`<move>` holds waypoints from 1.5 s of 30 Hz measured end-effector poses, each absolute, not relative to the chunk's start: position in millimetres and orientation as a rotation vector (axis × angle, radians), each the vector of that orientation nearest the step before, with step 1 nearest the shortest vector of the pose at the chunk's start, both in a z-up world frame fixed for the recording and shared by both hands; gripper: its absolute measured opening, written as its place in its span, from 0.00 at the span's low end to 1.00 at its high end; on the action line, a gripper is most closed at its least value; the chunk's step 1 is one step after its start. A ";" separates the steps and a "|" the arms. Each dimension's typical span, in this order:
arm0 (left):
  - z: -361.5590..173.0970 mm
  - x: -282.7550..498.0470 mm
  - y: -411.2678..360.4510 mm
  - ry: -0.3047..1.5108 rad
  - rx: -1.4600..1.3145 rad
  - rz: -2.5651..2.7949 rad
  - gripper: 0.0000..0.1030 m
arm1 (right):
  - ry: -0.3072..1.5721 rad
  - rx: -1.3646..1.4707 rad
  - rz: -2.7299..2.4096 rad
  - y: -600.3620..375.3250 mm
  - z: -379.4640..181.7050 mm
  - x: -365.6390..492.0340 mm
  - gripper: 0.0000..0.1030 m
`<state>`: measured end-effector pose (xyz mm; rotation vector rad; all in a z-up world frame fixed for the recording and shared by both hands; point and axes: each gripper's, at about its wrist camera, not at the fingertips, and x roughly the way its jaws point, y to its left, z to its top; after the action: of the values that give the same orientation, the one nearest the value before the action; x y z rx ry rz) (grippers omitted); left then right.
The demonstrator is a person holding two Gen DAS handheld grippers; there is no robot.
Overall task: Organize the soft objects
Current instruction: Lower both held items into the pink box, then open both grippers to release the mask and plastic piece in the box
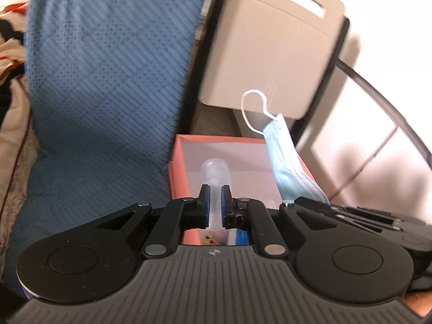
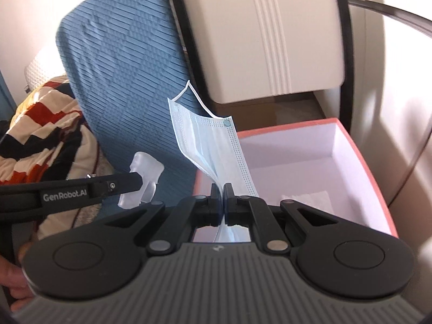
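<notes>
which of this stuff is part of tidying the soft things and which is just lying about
Part of the job:
- pale blue pleated face mask, in right hand-held gripper
- translucent soft plastic piece, in left hand-held gripper
- open pink cardboard box

Just lying about:
- blue textured cushion
- striped orange, black and cream cloth
- beige plastic chair back

Blue textured fabric cushion point(image 2: 121, 75) stands upright, leaning beside a beige plastic chair back with black frame point(image 2: 264, 43) and a slot handle at its top edge. Striped red, black and cream cloth point(image 2: 40, 135) bunched at left. Pale wall point(image 2: 399, 54), bright daylight, soft shadows.
</notes>
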<state>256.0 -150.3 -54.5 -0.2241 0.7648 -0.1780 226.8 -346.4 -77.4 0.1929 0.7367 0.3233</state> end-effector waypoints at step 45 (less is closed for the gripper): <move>-132.4 294.1 -231.3 0.942 -0.123 -0.215 0.32 | 0.962 0.212 0.180 -420.4 -176.0 257.1 0.53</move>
<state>294.1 -231.3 -132.4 -0.1234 0.9417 -0.2149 257.1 -420.4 -176.0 0.2116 0.9623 0.1801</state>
